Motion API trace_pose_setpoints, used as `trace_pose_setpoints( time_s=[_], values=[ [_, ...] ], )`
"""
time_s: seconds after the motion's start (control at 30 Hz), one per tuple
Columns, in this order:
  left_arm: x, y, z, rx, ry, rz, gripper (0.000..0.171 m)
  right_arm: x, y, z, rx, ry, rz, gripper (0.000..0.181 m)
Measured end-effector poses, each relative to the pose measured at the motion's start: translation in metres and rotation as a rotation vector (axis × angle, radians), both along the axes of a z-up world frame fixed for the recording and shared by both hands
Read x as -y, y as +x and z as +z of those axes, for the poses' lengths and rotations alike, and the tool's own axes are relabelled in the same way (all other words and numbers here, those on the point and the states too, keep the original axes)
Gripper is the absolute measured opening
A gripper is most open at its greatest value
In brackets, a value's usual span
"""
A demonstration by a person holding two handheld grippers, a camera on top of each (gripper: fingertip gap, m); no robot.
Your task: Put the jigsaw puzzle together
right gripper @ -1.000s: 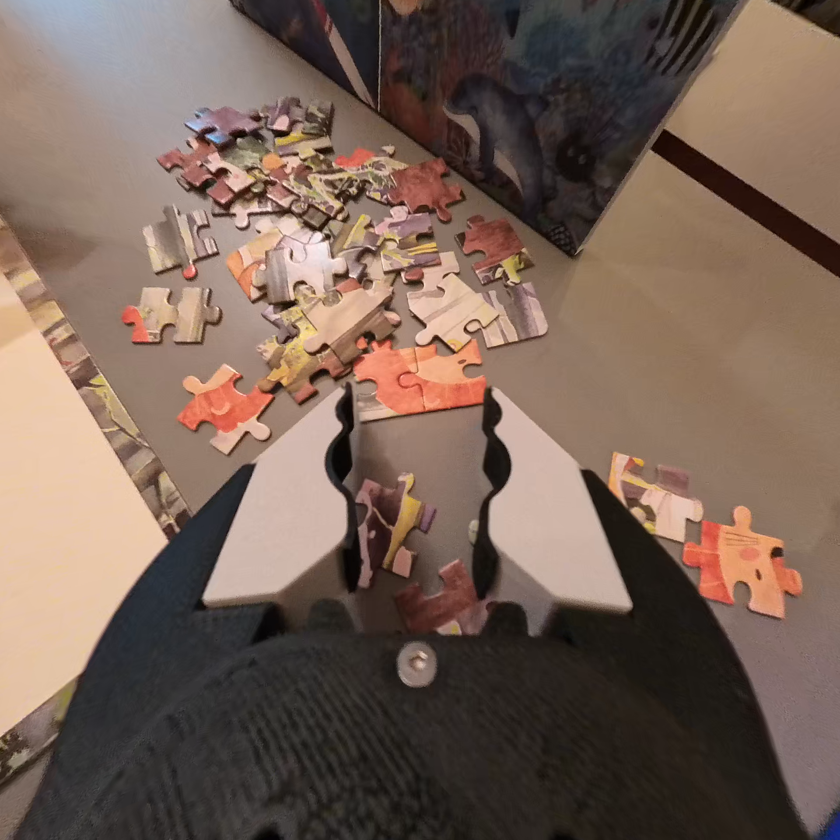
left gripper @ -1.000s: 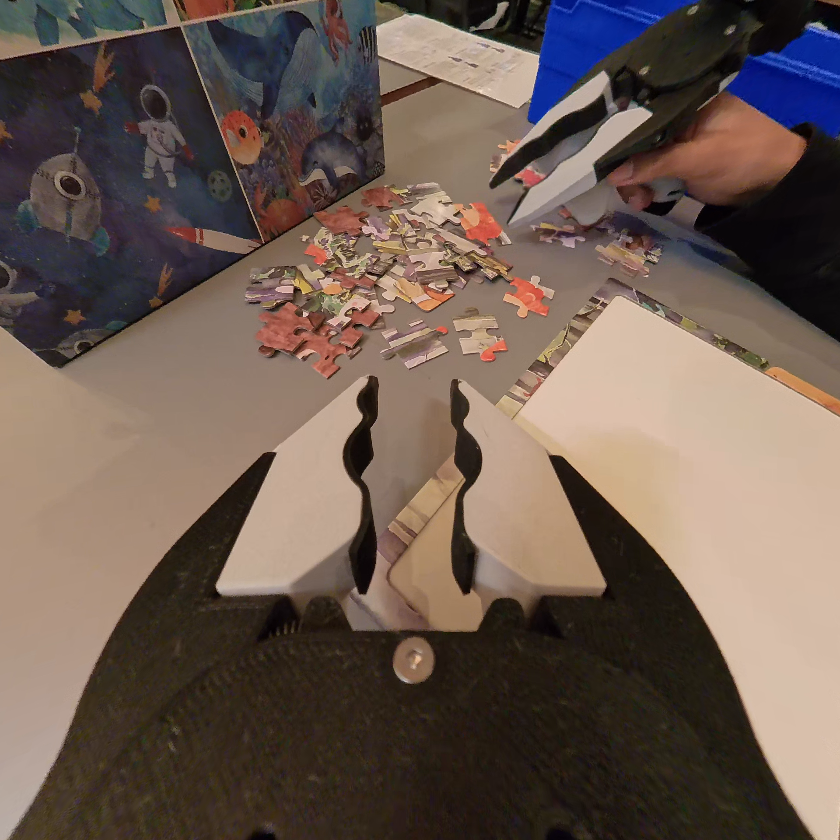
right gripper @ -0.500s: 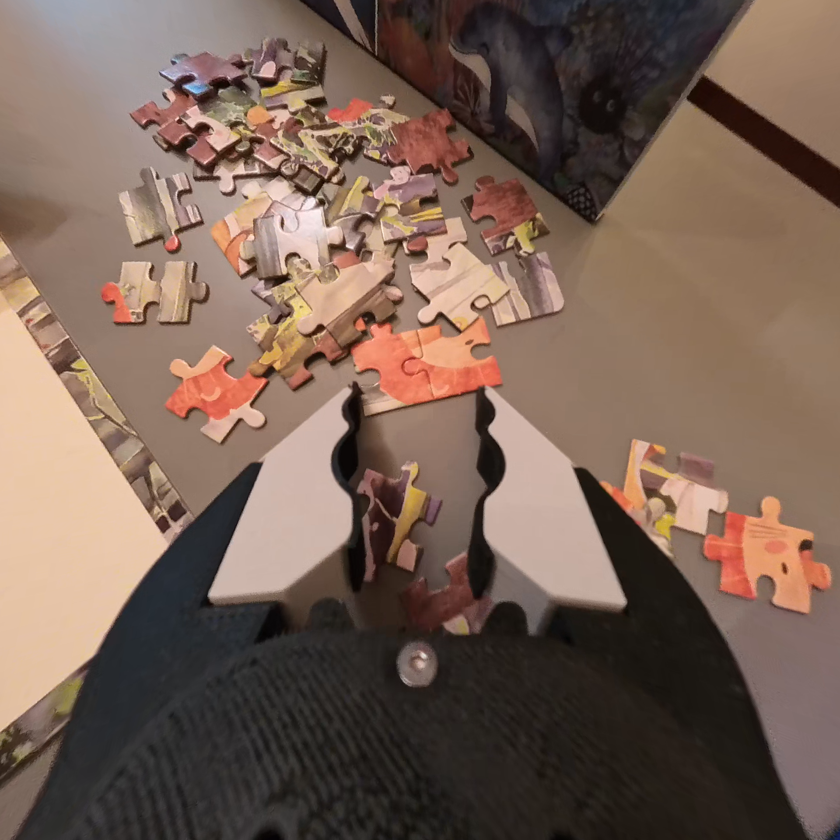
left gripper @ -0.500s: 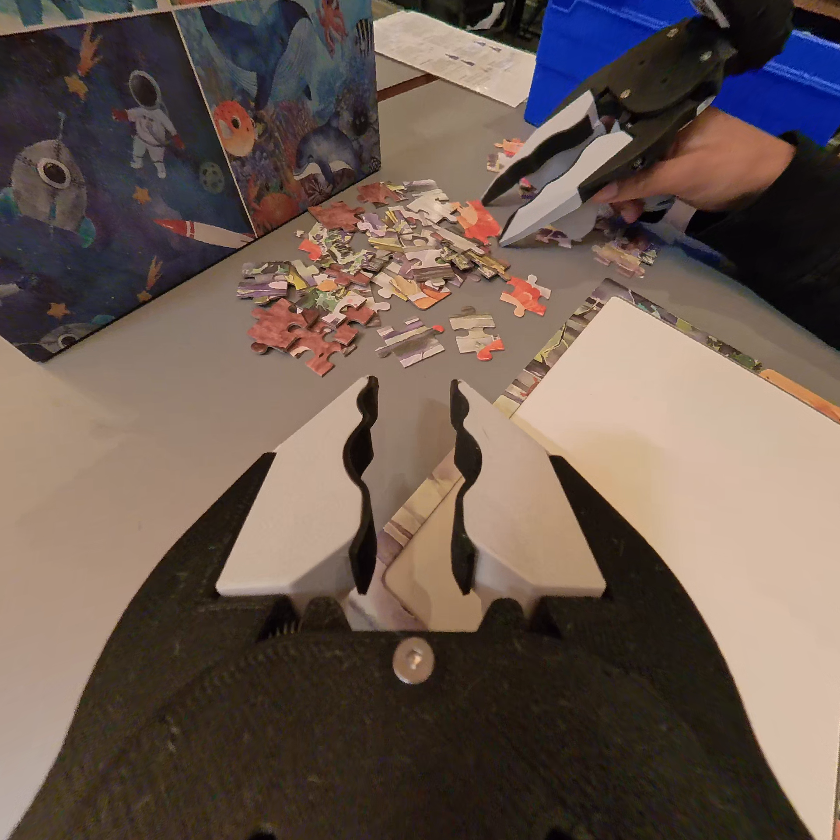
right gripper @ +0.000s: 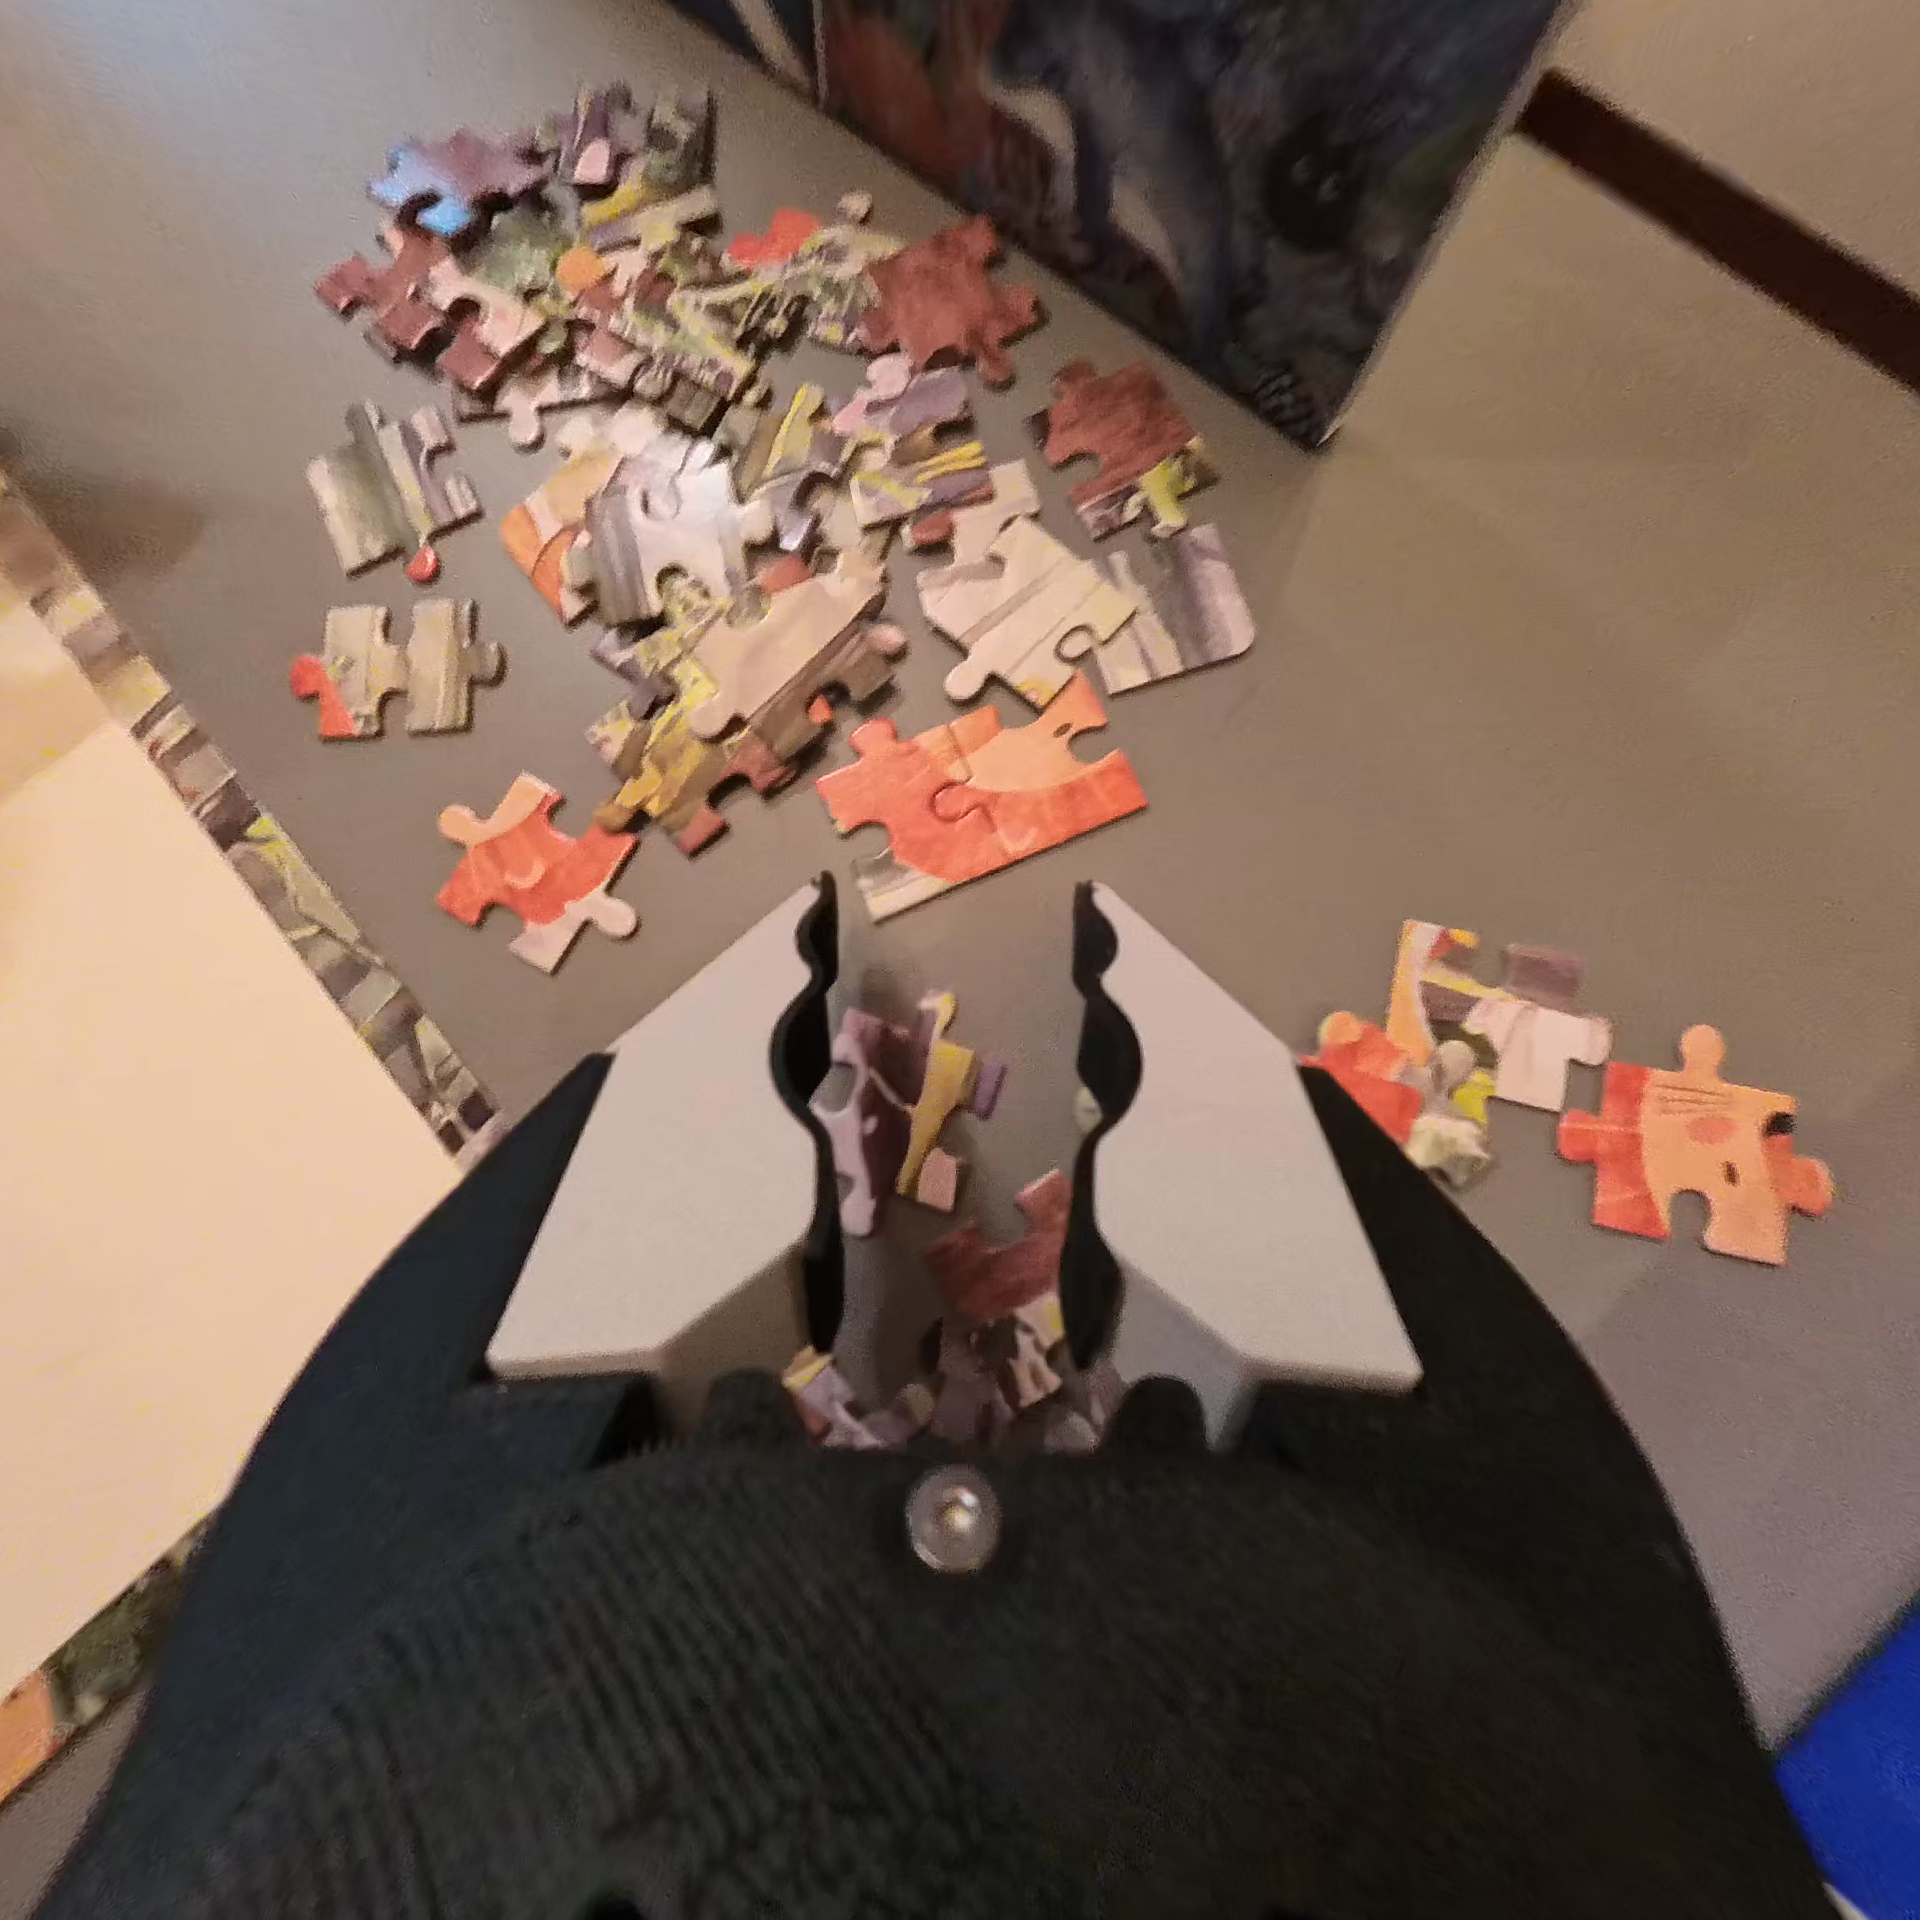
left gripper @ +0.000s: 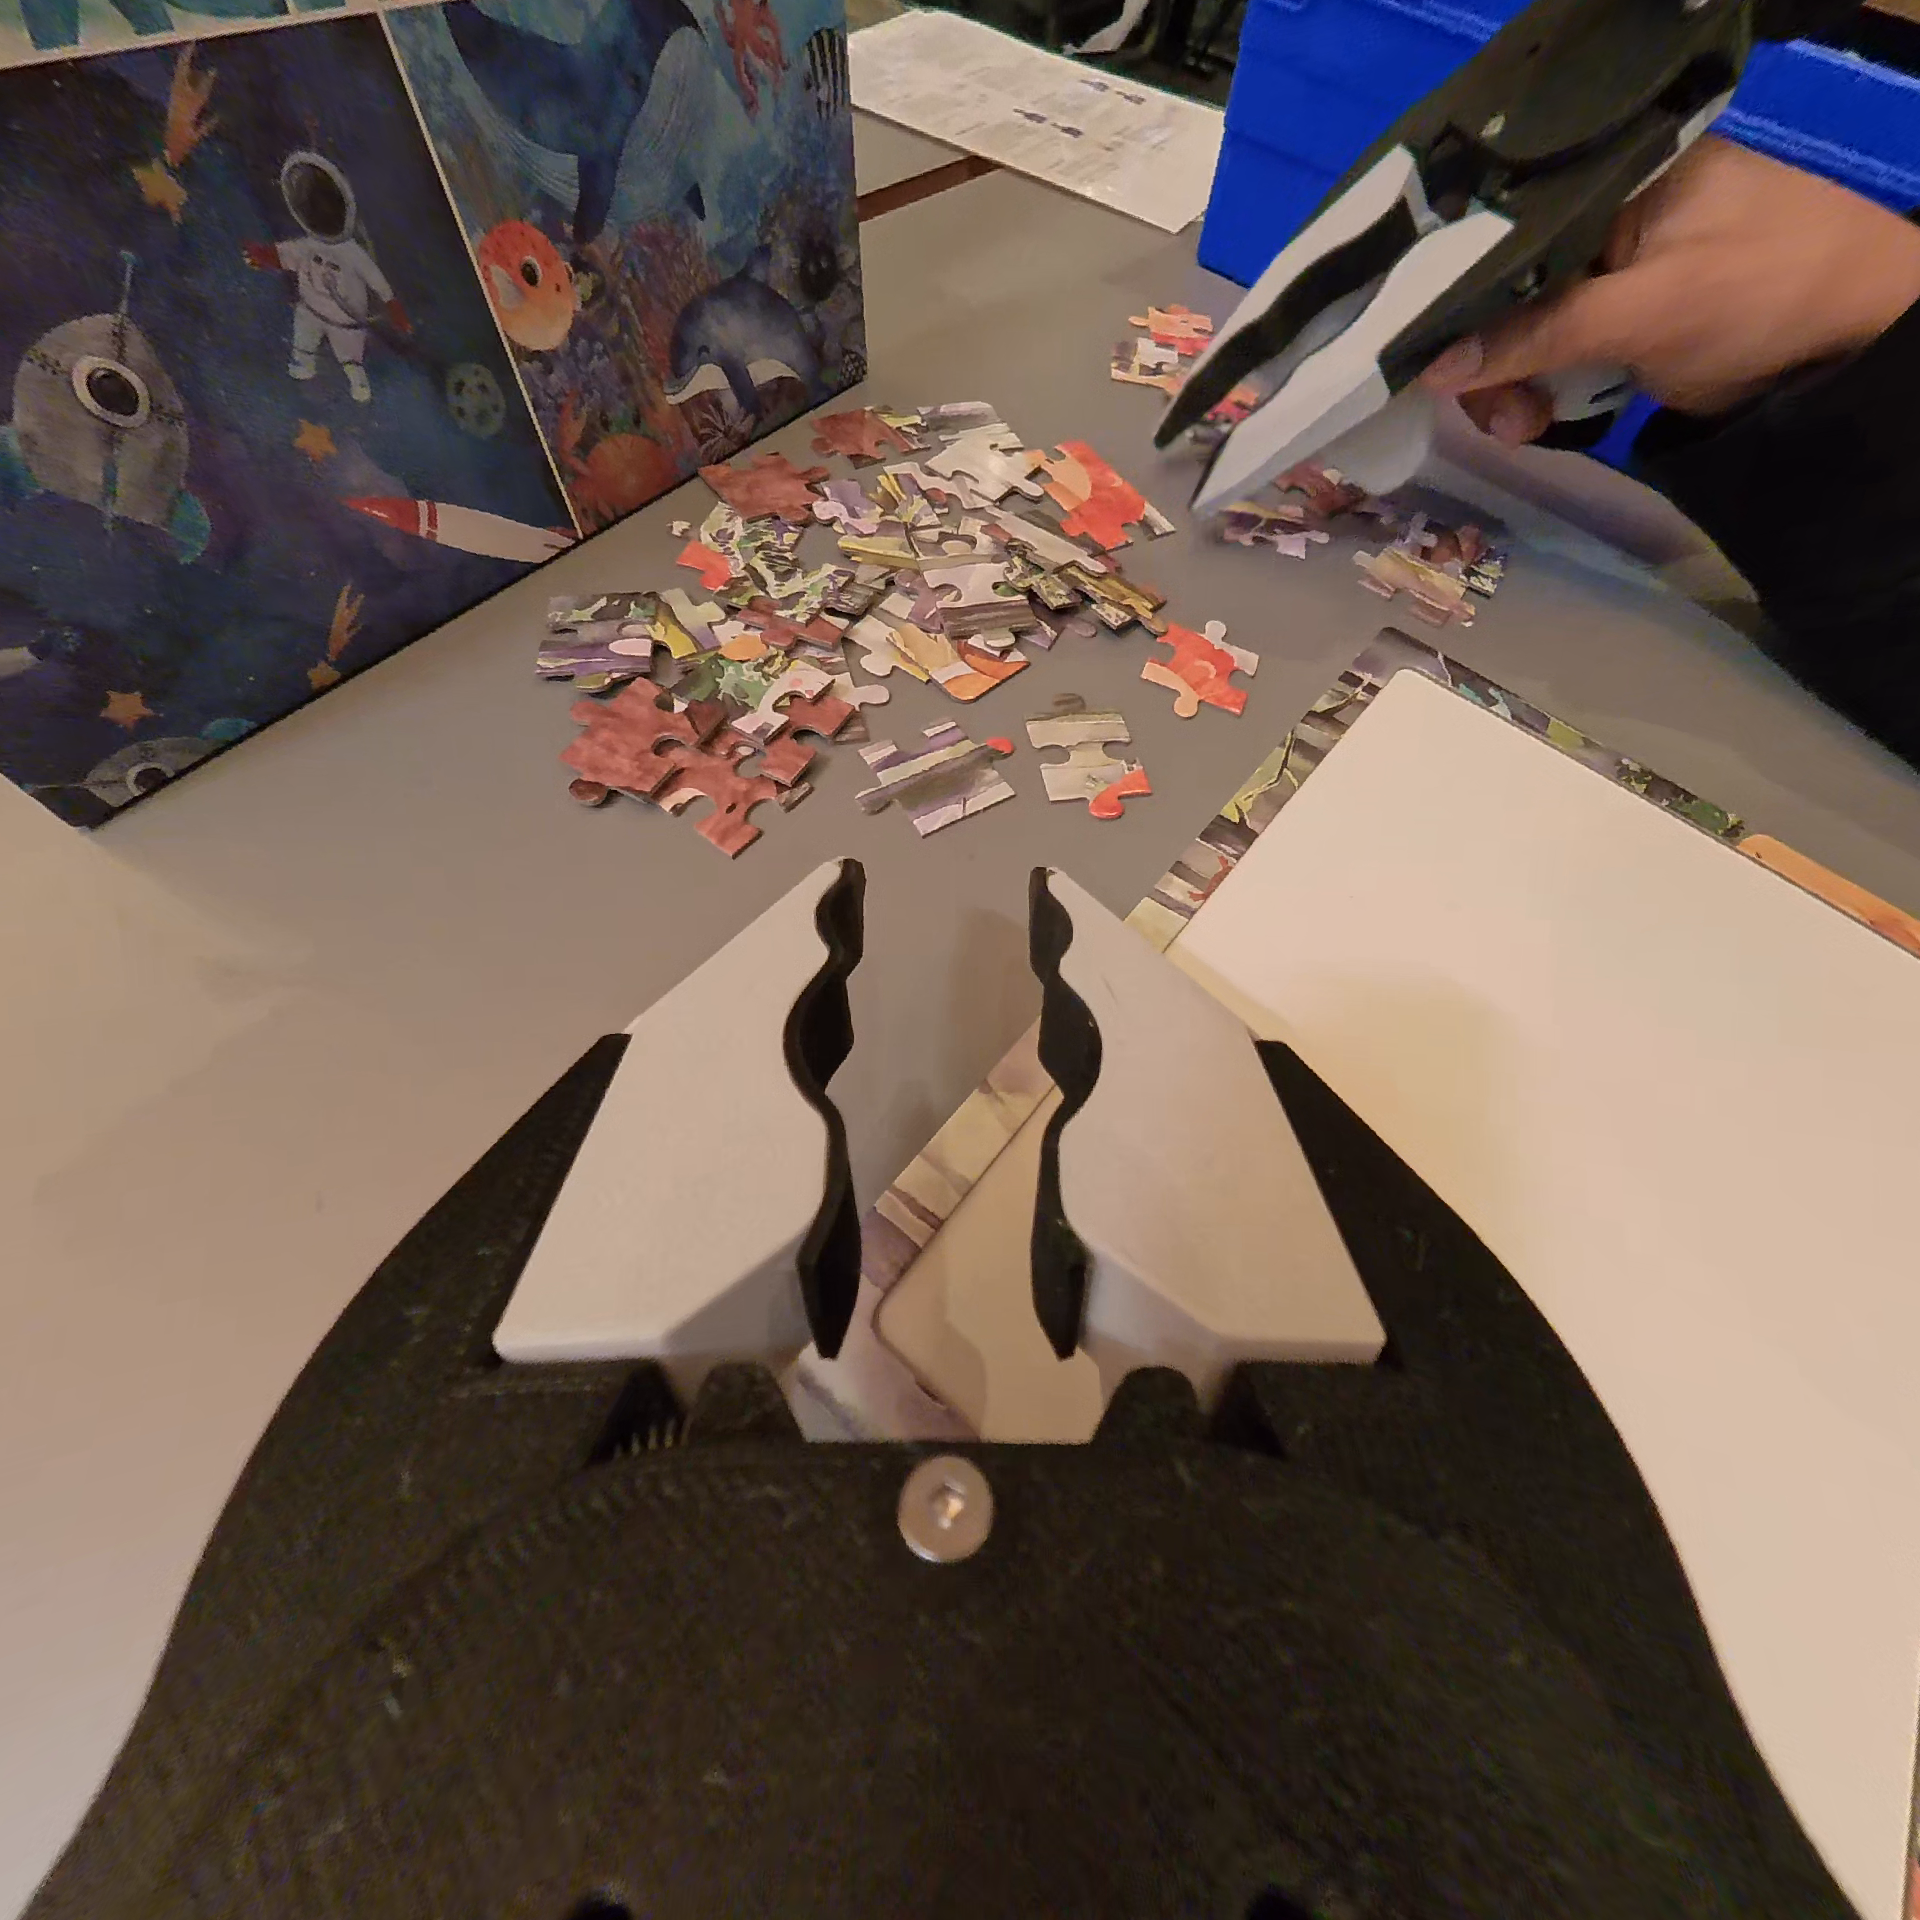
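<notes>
while i hover, right gripper [right gripper: 951, 899]: released, empty
left gripper [left gripper: 945, 883]: released, idle
risk: flat purple piece [right gripper: 904, 1107] slips sideways under my fingers

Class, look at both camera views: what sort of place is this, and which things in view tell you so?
Probably an indoor work or hobby room: a grey table strewn with loose puzzle pieces, illustrated puzzle boxes beside them, and blue storage bins with a printed sheet behind.

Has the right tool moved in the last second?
Yes: the right tool drew back slightly; the puzzle box corner sits higher in its view.
</notes>
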State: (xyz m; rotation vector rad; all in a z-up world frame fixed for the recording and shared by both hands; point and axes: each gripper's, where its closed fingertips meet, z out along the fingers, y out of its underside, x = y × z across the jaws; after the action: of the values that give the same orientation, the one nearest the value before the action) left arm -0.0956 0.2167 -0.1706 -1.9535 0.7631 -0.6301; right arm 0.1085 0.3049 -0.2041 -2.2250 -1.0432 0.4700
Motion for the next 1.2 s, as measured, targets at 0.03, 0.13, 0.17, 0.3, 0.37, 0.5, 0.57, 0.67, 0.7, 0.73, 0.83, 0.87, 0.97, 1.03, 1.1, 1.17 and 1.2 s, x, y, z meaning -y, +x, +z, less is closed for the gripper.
trace_pose_setpoints(
  time_s=[0.03, 0.13, 0.17, 0.3, 0.37, 0.5, 0.57, 0.67, 0.7, 0.73, 0.83, 0.87, 0.97, 1.03, 1.1, 1.17, 1.2],
  values=[
    [0.000, 0.000, 0.000, -0.001, 0.000, -0.001, 0.031, -0.005, 0.001, 0.002, -0.013, 0.023, -0.017, 0.046],
    [0.001, 0.001, 0.000, -0.004, 0.001, -0.003, 0.031, -0.016, 0.002, 0.005, -0.054, 0.087, -0.040, 0.052],
    [0.001, 0.001, 0.000, -0.005, 0.001, -0.004, 0.031, -0.017, 0.000, 0.005, -0.073, 0.089, -0.034, 0.055],
    [0.001, 0.001, 0.000, -0.005, 0.004, -0.005, 0.031, -0.011, -0.015, -0.005, -0.125, 0.031, 0.005, 0.060],
    [0.001, 0.001, 0.000, -0.007, 0.005, -0.005, 0.031, -0.011, -0.018, -0.010, -0.090, 0.057, 0.011, 0.060],
    [0.000, 0.000, 0.000, -0.009, 0.005, -0.002, 0.031, -0.011, -0.017, -0.012, -0.019, 0.085, -0.008, 0.054],
    [0.000, 0.000, -0.001, -0.008, 0.001, -0.001, 0.031, -0.009, -0.012, -0.012, 0.004, 0.066, -0.020, 0.046],
    [0.000, 0.000, 0.000, -0.003, 0.000, 0.002, 0.031, -0.006, -0.005, -0.012, 0.037, 0.032, -0.034, 0.030],
    [0.000, -0.001, 0.000, -0.003, -0.001, 0.002, 0.031, -0.005, -0.003, -0.012, 0.042, 0.024, -0.037, 0.025],
    [0.000, -0.001, 0.000, -0.002, -0.002, 0.002, 0.031, -0.005, -0.001, -0.012, 0.047, 0.015, -0.040, 0.018],
    [0.000, -0.001, 0.000, -0.003, -0.001, 0.002, 0.031, -0.003, 0.004, -0.012, 0.059, -0.012, -0.052, 0.014],
    [0.000, -0.001, -0.001, -0.004, -0.001, 0.002, 0.031, -0.003, 0.006, -0.012, 0.068, -0.014, -0.056, 0.014],
    [0.000, 0.000, -0.001, -0.006, 0.000, 0.001, 0.031, -0.005, 0.011, -0.012, 0.082, -0.012, -0.076, 0.013],
    [0.000, 0.000, -0.001, -0.008, 0.001, 0.001, 0.031, -0.008, 0.016, -0.012, 0.091, -0.008, -0.097, 0.013],
    [0.000, 0.000, -0.001, -0.009, 0.002, 0.000, 0.031, -0.012, 0.025, -0.012, 0.114, 0.006, -0.128, 0.011],
    [0.000, 0.000, -0.001, -0.010, 0.003, 0.000, 0.031, -0.017, 0.035, -0.011, 0.145, 0.029, -0.166, 0.010],
    [0.000, 0.000, -0.001, -0.011, 0.003, 0.000, 0.031, -0.020, 0.039, -0.011, 0.156, 0.039, -0.179, 0.009]
  ],
)
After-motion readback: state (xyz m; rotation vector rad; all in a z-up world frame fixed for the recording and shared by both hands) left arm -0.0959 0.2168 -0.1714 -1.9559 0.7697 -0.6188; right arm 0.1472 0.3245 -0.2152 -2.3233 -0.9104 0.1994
